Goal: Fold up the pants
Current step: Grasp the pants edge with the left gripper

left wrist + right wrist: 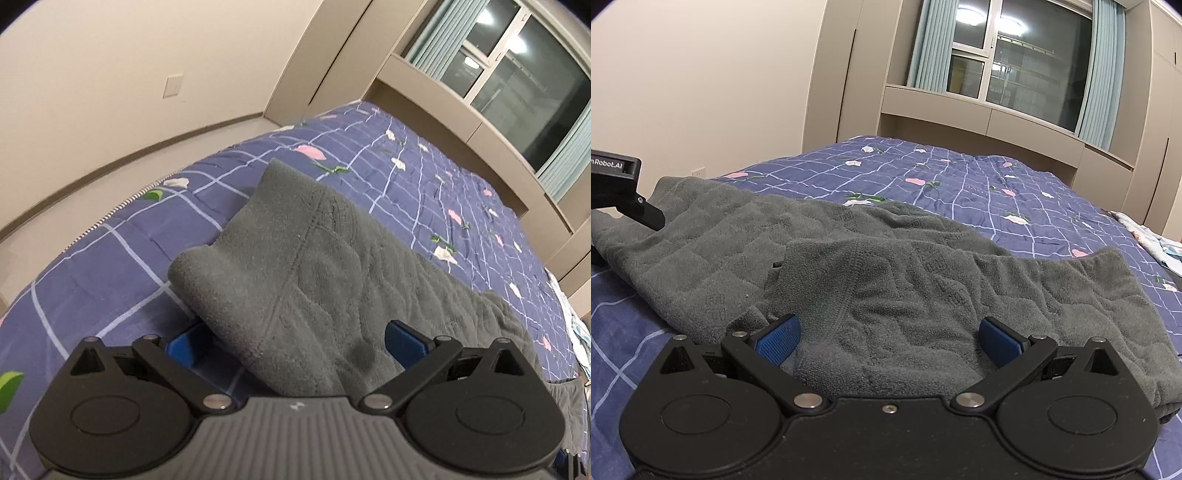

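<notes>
Grey fleece pants (pixel 314 266) lie on the blue checked bedspread (pixel 110 266), partly folded over. My left gripper (pixel 295 347) is open, its blue pads (pixel 404 341) spread wide on either side of a folded end of the pants; the fabric lies between the jaws. In the right wrist view the pants (pixel 886 266) spread across the bed. My right gripper (pixel 888 338) is open, blue pads (pixel 777 338) wide apart with a bunched fold of the pants between them. The left gripper's body (pixel 617 188) shows at the far left over the pants' other end.
The bedspread (pixel 979 192) has flower prints. A beige wall and cupboards (pixel 842 74) stand behind the bed, with a window (pixel 1015 55) and curtains above. Some light cloth (pixel 1156 243) lies at the bed's right edge.
</notes>
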Available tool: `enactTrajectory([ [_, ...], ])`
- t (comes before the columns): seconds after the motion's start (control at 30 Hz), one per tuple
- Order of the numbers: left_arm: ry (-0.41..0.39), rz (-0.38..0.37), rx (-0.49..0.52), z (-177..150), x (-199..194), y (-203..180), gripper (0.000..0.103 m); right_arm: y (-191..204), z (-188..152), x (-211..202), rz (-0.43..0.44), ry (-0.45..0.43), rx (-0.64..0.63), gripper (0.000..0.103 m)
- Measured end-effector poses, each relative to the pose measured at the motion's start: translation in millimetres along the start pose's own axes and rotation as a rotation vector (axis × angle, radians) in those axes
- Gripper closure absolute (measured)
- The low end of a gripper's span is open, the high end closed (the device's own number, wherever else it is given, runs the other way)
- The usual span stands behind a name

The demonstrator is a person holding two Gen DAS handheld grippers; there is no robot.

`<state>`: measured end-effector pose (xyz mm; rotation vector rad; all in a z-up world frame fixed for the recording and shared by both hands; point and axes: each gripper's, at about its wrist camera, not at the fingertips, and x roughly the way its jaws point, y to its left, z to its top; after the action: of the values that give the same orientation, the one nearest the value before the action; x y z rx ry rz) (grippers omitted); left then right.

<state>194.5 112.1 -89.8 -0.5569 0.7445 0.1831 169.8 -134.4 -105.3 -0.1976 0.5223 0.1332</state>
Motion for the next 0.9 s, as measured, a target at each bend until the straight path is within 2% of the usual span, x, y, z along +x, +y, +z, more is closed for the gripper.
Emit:
enactTrajectory([
  [0.17,-0.055,-0.012,-0.05,-6.3,1.3,2.4,0.001,-0.3,-0.2,-0.5,0.001,-0.004,0.003,0.0],
  [0.37,-0.091,-0.129,-0.294,0.6,-1.7,31.4,0.001,-0.8,-0.4,-0.2,0.005,-0.005,0.01,0.0],
  [0.5,-0.107,-0.181,-0.378,3.9,-1.2,43.3,0.003,-1.5,-0.8,0.0,0.012,-0.007,0.019,0.0],
  [0.53,-0.109,-0.182,-0.385,4.2,-0.6,44.4,0.006,-2.0,-1.0,0.1,0.013,-0.007,0.022,0.0],
  [0.6,-0.109,-0.166,-0.374,4.9,0.7,43.6,0.027,-2.0,-1.0,0.2,0.015,-0.009,0.026,0.0],
  [0.63,-0.102,-0.152,-0.365,5.2,2.0,42.9,0.03,-1.7,-0.9,0.3,0.016,-0.01,0.026,0.0],
  [0.7,-0.097,-0.133,-0.361,5.3,3.2,43.6,0.046,-1.3,-1.2,0.3,0.016,-0.012,0.028,0.0],
  [0.77,-0.098,-0.118,-0.376,4.8,4.0,46.5,0.057,-2.1,-1.4,0.2,0.018,-0.013,0.031,0.0],
  [0.8,-0.097,-0.112,-0.384,4.5,4.9,47.7,0.059,-2.3,-1.4,0.1,0.019,-0.014,0.032,0.0],
  [0.9,-0.086,-0.127,-0.401,3.2,12.9,51.9,0.057,-3.5,-2.1,-1.0,0.019,-0.015,0.034,0.0],
])
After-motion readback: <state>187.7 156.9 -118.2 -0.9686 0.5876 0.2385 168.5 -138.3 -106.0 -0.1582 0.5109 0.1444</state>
